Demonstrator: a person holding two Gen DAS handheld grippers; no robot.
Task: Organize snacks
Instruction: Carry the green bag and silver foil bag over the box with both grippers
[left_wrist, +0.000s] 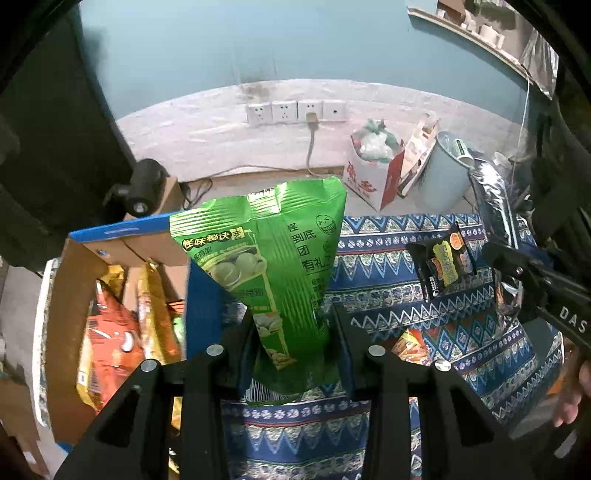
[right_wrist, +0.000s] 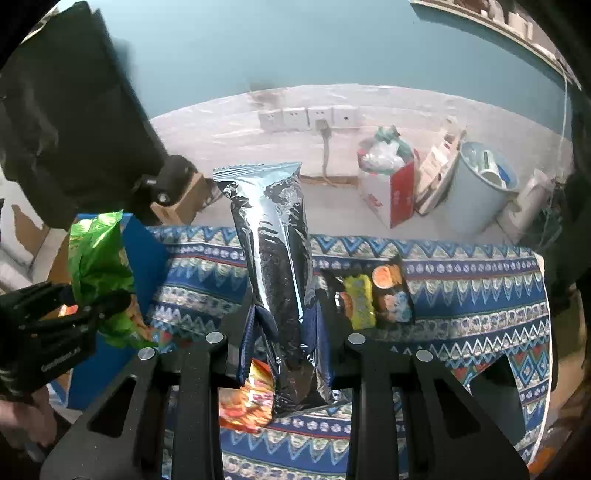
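Hand-held gripper on one green bag

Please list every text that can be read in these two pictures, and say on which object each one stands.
"怪味秘诀": green snack bag in the left claw.
"怪", "到底", "团", "有礼": same bag, right panel; its smaller print is blurred.
"DAS": black body of the right claw, cut off at the picture's edge.
Red characters on the white paper bag: not readable for certain.
Small black snack packet: too small.
Silver packet: no print visible.
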